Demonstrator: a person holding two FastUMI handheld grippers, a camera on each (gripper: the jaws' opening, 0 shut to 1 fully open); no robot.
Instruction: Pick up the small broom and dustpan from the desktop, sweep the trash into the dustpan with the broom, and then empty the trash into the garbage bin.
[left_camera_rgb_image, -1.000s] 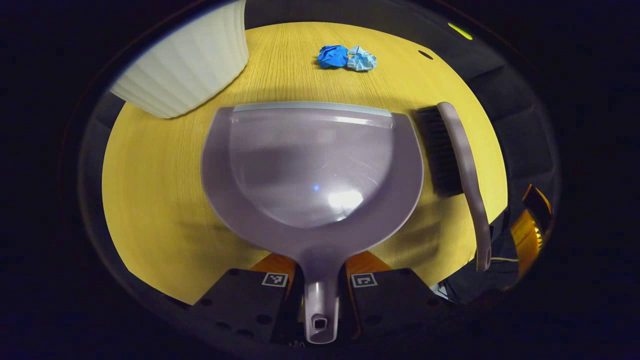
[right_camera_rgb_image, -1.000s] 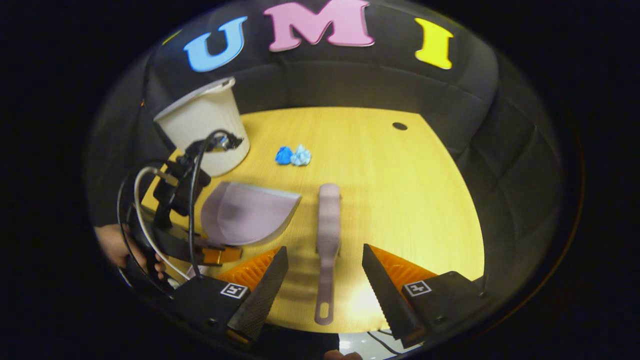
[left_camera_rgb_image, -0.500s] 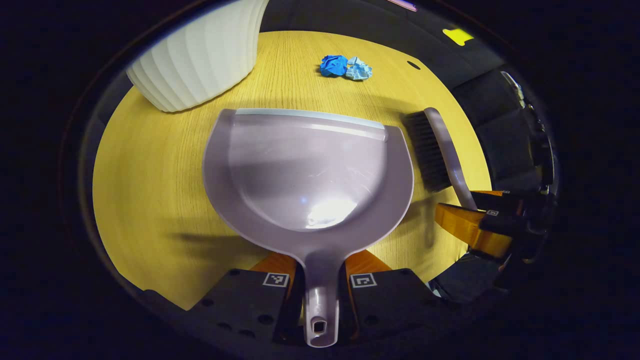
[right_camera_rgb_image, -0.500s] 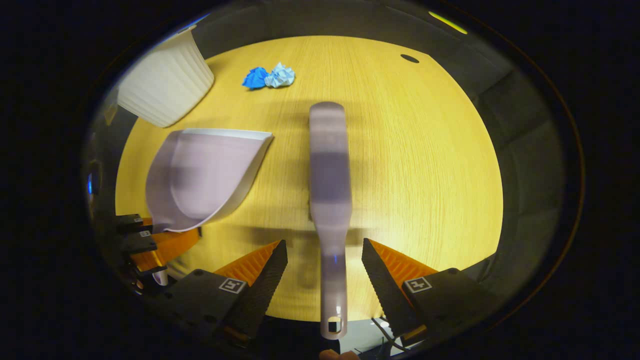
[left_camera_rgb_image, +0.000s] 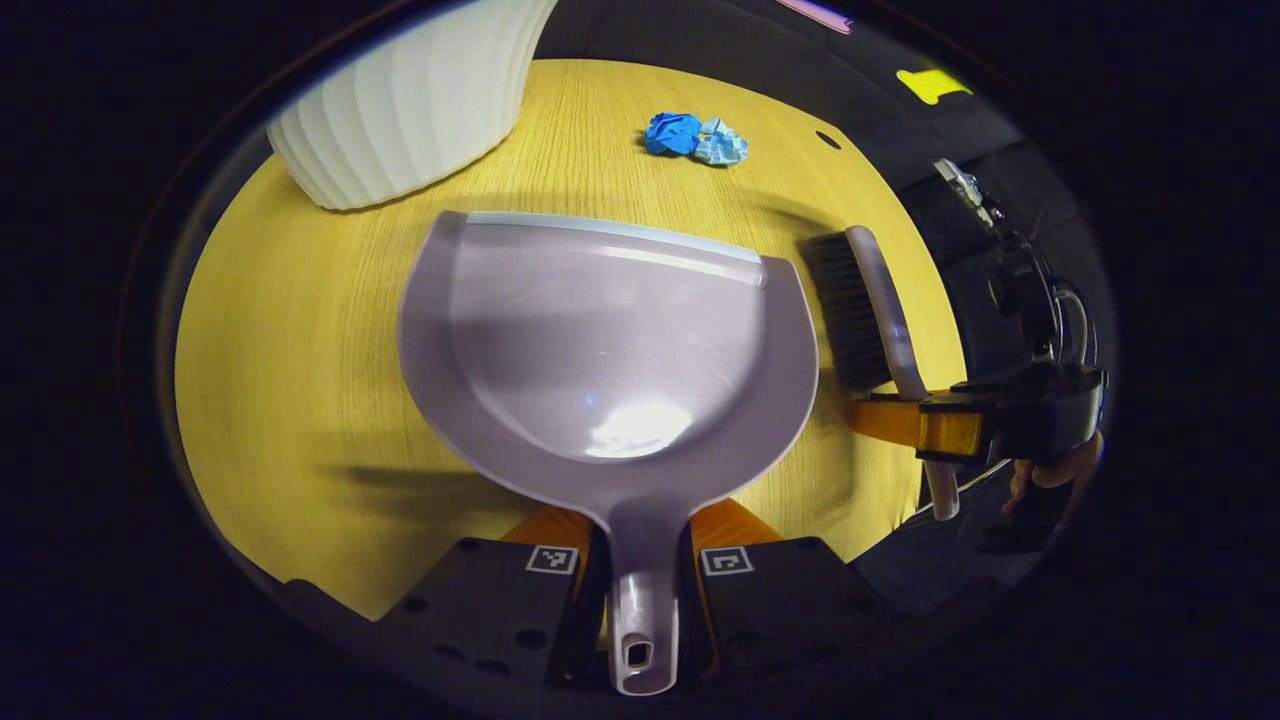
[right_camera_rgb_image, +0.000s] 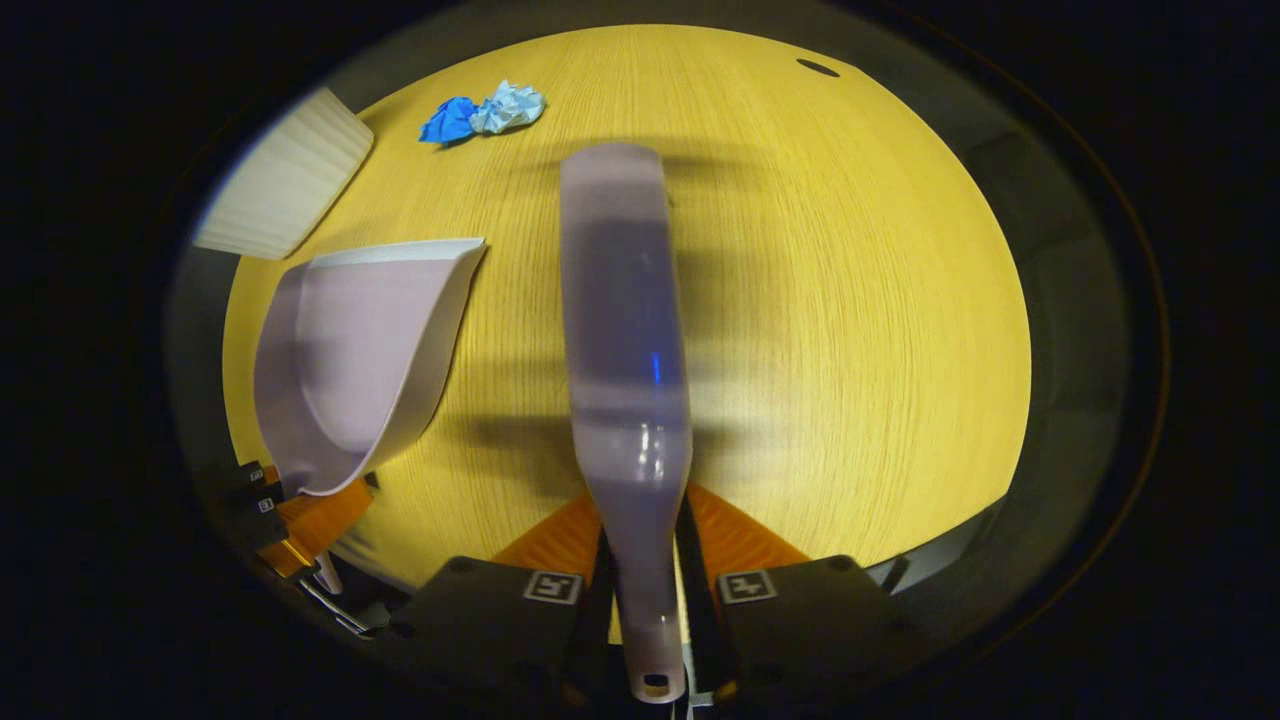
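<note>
Clamping the dustpan's handle between both fingers, the left gripper (left_camera_rgb_image: 643, 590) holds the dustpan (left_camera_rgb_image: 610, 350) low over the desktop (left_camera_rgb_image: 300, 330), its pan holding no trash, its lip pointing toward the far side. The right gripper (right_camera_rgb_image: 645, 600) is closed on the handle of the small broom (right_camera_rgb_image: 625, 330), both fingers pressing it. Beyond the dustpan's lip lie two crumpled blue paper balls (left_camera_rgb_image: 695, 140), touching each other on the wood. The white ribbed garbage bin (left_camera_rgb_image: 415, 105) stands at the far left; its inside is hidden.
</note>
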